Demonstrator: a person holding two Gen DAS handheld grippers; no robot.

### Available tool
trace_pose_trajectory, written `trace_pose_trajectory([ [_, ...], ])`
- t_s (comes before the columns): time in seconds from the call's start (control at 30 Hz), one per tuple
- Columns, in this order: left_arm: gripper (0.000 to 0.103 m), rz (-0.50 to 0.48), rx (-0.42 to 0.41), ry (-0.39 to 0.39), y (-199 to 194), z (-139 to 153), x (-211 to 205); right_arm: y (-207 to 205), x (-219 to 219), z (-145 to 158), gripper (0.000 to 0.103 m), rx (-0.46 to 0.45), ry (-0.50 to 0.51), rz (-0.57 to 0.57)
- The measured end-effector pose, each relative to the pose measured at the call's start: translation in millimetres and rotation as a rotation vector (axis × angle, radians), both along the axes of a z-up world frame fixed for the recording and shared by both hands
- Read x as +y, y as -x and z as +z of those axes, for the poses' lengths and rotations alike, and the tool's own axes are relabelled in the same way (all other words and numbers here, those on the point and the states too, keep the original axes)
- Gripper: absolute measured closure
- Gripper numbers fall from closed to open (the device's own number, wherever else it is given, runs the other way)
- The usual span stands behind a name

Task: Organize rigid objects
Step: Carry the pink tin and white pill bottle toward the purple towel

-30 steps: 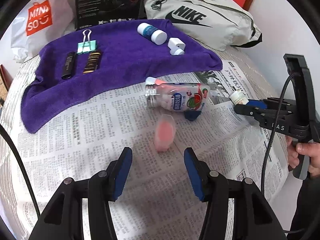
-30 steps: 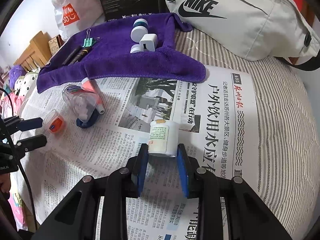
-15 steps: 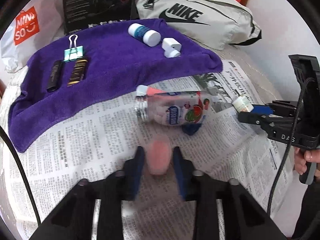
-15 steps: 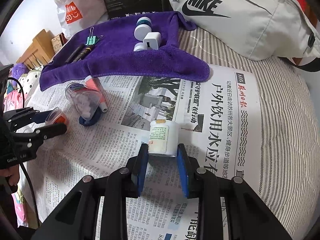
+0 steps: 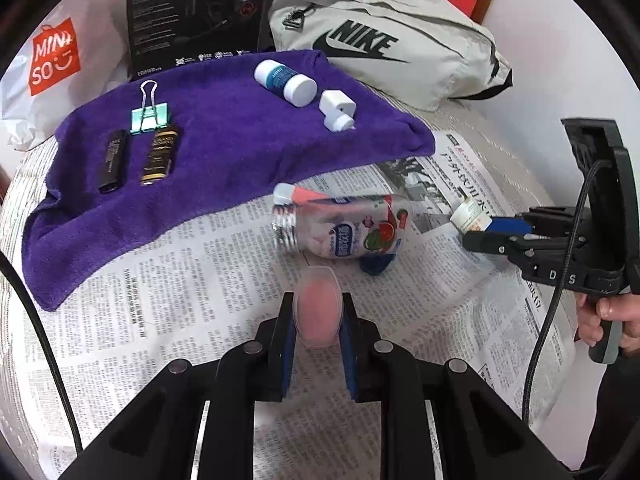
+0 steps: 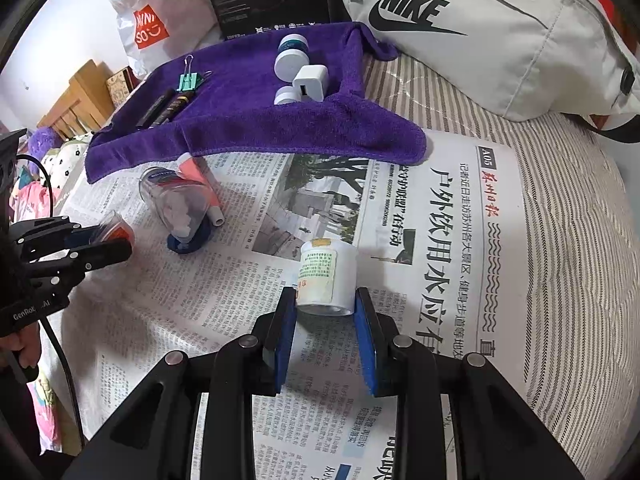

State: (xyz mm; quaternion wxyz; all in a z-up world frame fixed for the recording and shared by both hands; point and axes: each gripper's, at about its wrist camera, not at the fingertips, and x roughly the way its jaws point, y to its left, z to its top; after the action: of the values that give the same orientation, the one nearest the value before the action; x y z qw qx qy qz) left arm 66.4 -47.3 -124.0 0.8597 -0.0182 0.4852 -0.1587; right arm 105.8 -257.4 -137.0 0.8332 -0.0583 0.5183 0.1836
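Left tool (image 5: 318, 320) clamped on pink case (image 5: 318, 310), lower centre. Right tool (image 6: 325, 308) grips white bottle (image 6: 328, 276) over newspaper (image 6: 440, 240).

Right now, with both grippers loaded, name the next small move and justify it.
Probably lift the left gripper and carry its pink case toward the purple towel: the jaws are clamped on it, and sorted items already lie there.

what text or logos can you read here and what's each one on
"MINISO": white plastic bag
"NIKE": grey waist bag
"A05": newspaper
"EDIFIER": black box, faint
Labels on the candy bottle and white pill bottle: too small to read
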Motion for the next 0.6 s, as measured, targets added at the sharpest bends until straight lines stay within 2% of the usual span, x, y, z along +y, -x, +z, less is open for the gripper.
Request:
trace_pose_trajectory([
  [0.4, 0.084, 0.024, -0.004, 0.009, -0.3, 7.1, 15.1, -2.1, 13.8, 10.0, 0.074, -0.005, -0.041, 0.036],
  [0.6, 0.084, 0.036, 0.004, 0.012, -2.1, 6.0, 22.1, -6.6, 18.1, 5.7, 0.074, 0.011, -0.045, 0.045],
])
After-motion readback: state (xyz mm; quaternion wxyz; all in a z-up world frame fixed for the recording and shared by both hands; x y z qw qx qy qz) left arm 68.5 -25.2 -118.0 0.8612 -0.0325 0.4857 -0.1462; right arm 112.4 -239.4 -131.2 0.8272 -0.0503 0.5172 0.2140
